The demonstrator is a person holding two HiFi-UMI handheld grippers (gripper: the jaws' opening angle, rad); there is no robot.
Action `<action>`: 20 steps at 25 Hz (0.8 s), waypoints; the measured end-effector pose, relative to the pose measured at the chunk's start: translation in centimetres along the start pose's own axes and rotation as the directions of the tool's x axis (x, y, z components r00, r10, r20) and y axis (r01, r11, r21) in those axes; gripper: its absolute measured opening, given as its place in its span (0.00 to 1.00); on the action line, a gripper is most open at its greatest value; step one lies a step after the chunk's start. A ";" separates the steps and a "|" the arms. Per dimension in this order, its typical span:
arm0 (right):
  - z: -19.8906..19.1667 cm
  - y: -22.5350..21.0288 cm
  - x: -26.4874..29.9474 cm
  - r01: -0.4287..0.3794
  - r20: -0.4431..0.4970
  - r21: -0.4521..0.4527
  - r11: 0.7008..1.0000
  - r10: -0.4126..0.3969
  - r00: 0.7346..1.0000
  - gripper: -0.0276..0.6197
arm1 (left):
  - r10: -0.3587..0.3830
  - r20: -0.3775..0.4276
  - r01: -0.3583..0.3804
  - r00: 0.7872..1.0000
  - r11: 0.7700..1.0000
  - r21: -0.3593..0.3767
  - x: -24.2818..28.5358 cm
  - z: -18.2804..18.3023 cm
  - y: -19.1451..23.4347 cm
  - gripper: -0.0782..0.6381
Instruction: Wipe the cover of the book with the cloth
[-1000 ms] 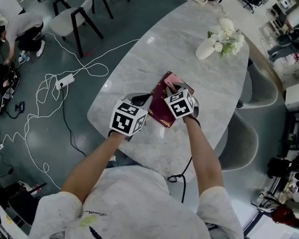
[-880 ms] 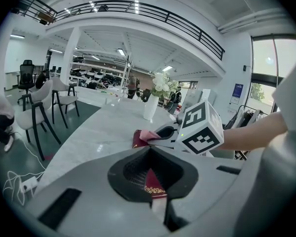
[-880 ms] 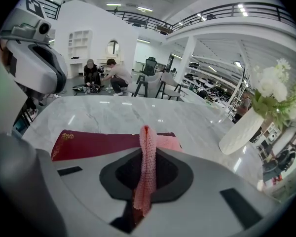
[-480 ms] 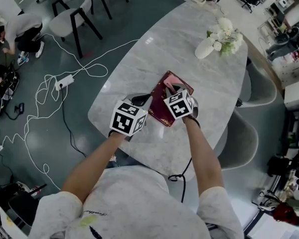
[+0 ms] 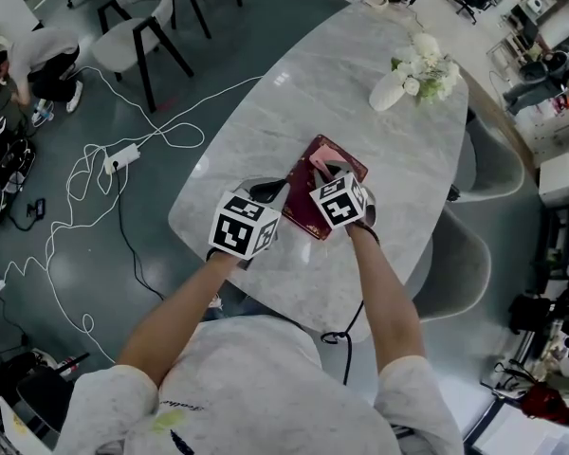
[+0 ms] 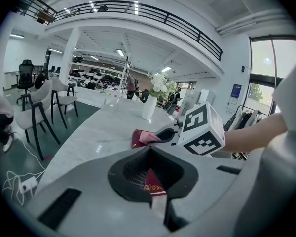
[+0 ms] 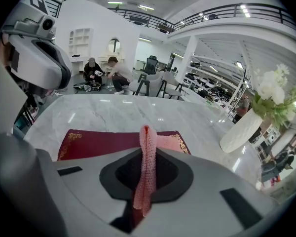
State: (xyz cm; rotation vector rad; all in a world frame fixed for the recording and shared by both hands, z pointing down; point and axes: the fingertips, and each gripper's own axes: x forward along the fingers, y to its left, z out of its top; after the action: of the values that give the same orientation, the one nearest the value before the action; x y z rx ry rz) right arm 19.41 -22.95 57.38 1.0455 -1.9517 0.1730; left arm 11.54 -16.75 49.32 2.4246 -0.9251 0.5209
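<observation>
Two tools, both clenched. Left tool (image 6: 157, 204) is clamped on the near corner of the book (image 7: 103, 143); gold print shows between its jaws. Right tool (image 7: 140, 206) is pinched on the cloth (image 7: 148, 157), a pink mesh strip running up out of the jaws with its far end draped on the cover.

One book: maroon, gold corner ornaments, lying flat near the worktop's (image 5: 322, 74) near edge, between the tools.

One cloth, touching the cover near the book's far edge.

One white vase (image 5: 389, 93) of white flowers, well apart at the far end.
</observation>
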 end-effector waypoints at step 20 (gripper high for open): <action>0.2 2.5 -0.7 -0.015 -0.011 -0.018 1.000 0.015 1.000 0.07 | -0.014 0.013 0.014 1.000 1.000 0.010 -1.6 -0.1 -0.3 0.12</action>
State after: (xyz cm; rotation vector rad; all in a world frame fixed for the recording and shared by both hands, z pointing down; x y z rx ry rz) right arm 17.58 -21.03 57.40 1.0163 -1.9481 0.1683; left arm 10.56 -15.67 48.54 2.4441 -0.9126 0.5070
